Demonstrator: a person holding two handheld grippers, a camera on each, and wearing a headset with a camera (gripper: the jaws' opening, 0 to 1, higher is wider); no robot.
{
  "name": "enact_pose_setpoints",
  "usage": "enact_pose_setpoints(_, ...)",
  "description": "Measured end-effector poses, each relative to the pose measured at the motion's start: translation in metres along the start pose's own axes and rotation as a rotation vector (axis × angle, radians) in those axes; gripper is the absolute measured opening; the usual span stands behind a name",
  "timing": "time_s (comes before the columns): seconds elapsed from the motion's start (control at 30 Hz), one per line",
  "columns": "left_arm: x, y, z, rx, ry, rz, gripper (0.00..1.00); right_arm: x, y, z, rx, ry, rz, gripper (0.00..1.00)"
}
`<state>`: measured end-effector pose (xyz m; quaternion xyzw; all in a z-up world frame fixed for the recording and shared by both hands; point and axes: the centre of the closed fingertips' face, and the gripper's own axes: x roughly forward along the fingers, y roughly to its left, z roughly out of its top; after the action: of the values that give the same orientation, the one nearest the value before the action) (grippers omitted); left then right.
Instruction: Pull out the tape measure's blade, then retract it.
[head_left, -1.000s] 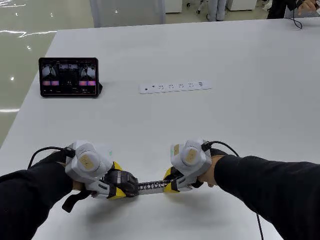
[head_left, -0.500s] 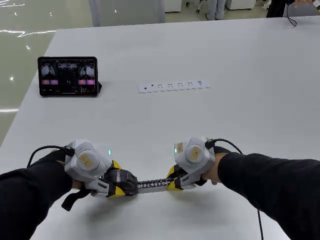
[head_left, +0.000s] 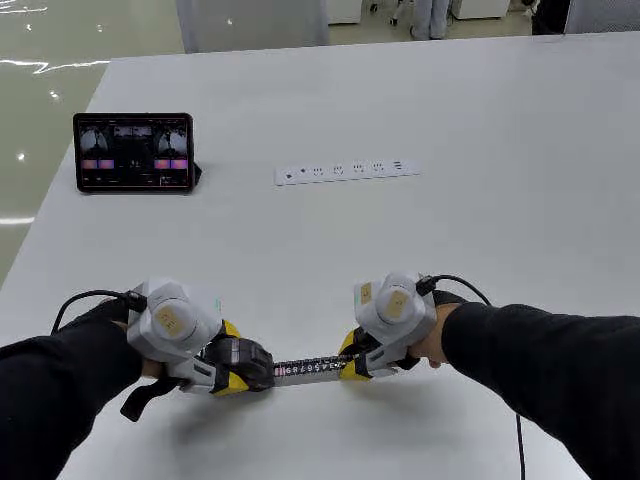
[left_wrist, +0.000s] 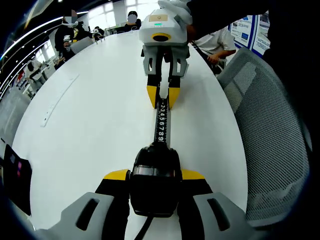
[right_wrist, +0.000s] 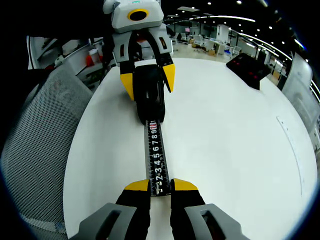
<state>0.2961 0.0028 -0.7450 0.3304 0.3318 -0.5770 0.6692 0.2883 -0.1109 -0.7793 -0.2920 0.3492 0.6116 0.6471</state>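
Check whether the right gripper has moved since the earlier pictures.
Yes. Against the power strip, the right gripper has shifted rightward, away from the tape measure.

Noted left gripper (left_wrist: 155, 176) clamped on black tape measure case (left_wrist: 156, 162), yellow tips either side. Saw blade (left_wrist: 161, 122) drawn straight ahead over white table (left_wrist: 95, 120), numerals up, far end pinched in right gripper (left_wrist: 163, 96). Logged mesh chair (left_wrist: 265, 125) off to the right.

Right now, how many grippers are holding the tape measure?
2. The left gripper clamps the black tape measure case. The right gripper pinches the tip of the pulled-out blade. No other gripper seems hidden.
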Motion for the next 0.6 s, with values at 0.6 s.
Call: enact_pose_setpoints(0.6,0.0008,0.0,-0.0003,0.003,0.001,0.006,0.31,-0.0056,0.0014,-0.0085,0.006,0.009,-0.005,0.11)
